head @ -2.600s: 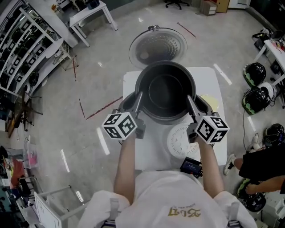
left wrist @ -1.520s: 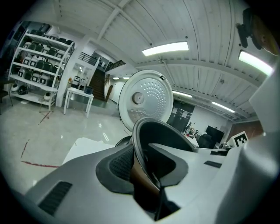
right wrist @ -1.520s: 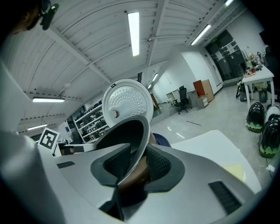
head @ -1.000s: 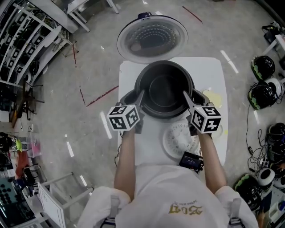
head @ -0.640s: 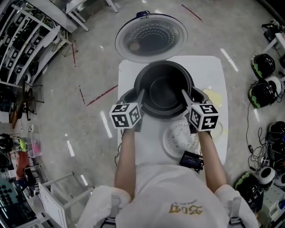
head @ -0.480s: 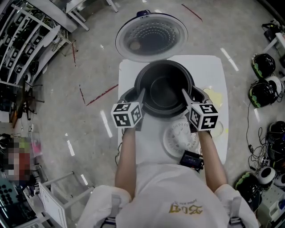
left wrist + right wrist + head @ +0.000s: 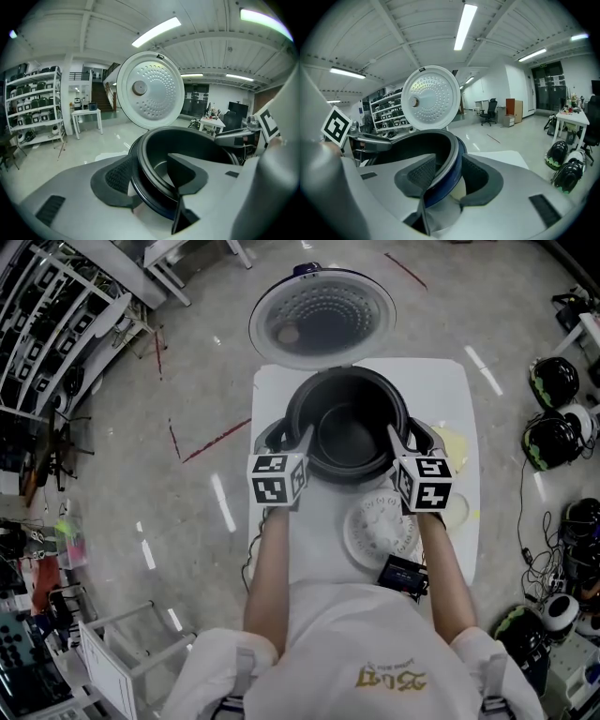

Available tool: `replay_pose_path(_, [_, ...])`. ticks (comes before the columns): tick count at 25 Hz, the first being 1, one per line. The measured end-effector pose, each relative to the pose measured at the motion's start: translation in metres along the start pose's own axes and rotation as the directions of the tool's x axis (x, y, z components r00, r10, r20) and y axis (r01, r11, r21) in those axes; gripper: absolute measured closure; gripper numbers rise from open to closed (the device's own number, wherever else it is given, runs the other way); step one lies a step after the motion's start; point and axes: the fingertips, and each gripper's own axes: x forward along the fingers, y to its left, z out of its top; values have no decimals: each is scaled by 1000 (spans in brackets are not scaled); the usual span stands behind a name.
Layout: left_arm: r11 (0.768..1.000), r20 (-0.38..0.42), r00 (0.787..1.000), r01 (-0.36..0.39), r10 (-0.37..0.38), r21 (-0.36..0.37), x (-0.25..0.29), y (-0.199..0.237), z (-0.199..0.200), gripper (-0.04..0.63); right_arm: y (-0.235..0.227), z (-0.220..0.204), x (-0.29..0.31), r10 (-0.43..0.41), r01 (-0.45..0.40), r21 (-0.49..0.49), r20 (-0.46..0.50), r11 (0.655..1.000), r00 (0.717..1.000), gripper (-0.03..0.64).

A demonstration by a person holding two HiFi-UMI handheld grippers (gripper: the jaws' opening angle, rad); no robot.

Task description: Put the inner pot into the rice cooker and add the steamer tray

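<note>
Left claw [image 7: 152, 164] and right claw [image 7: 452, 171] straddle opposite sides of the inner pot [image 7: 347, 432]. Each has one jaw inside the wall and one outside. Both sets of jaws have just been opening, and they now stand loose about the rim rather than clamped on it.

The pot sits inside the rice cooker [image 7: 265, 439] on the white table [image 7: 441, 390], with the lid [image 7: 322, 315] tipped open behind. The steamer tray [image 7: 380, 532] lies flat on the table just beside the right claw.

Handling: the pot appears to be stiff metal, probably fairly heavy, with a smooth and likely slippery wall. Its thin rim, gripped at two opposite points, is the practical hold. The tray looks light and rigid, so an edge grip should serve.

Change: in the earliest frame the pot was held raised over the cooker, whereas now it rests lower and seated.
</note>
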Motion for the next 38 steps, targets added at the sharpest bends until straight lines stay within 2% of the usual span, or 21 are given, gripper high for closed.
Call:
replay_pose_path(6, [1000, 40, 999, 6, -6, -12, -14, -2, 6, 367, 3, 3, -13, 3, -3, 13, 25, 1000, 1000, 443])
replay_pose_path(11, [996, 68, 996, 70, -66, -63, -28, -22, 7, 368, -3, -4, -30, -8, 7, 53, 33, 999, 999, 446])
replay_pose_path(22, [988, 72, 989, 132, -127, -79, -61, -42, -26, 377, -3, -46, -70, -75, 73, 132, 8, 989, 997, 451])
replay_pose_path(28, [976, 52, 979, 200, -195, -91, -74, -50, -44, 376, -5, -73, -93, -133, 135, 155, -23, 979, 991, 451])
replay_pose_path(33, [968, 10, 978, 209, -209, -136, -87, -51, -77, 387, -2, -103, -117, -172, 181, 178, -66, 967, 983, 451])
replay_pose_path(38, [957, -58, 967, 237, -250, -169, -84, -52, -112, 387, 1, -128, -130, -198, 213, 118, -124, 970, 972, 449])
